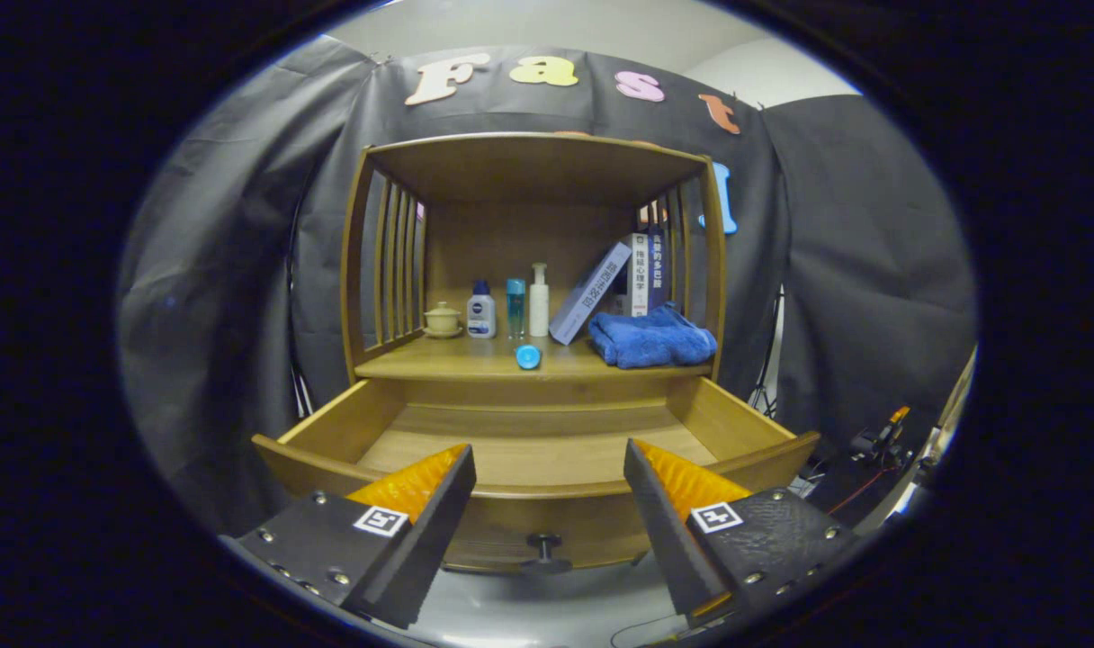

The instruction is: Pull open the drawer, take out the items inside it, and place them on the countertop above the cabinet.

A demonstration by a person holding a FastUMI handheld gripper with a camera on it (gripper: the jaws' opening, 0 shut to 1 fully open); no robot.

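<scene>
The wooden drawer [331,432] stands pulled out below the countertop [457,364], and the part of its floor that I see is bare. Its dark knob [544,545] sits on the front panel, low between my fingers. My gripper [547,459] is open, with nothing between the fingers, held just before and above the drawer's front rim. A small blue bottle [528,356] lies on its side at the countertop's front edge, beyond the fingers.
On the countertop stand a lidded cup [442,319], a white bottle with a blue cap [481,310], a blue bottle [515,307], a white pump bottle [539,301], leaning books [601,288] and a folded blue towel [650,337]. Slatted side walls and a top board enclose it.
</scene>
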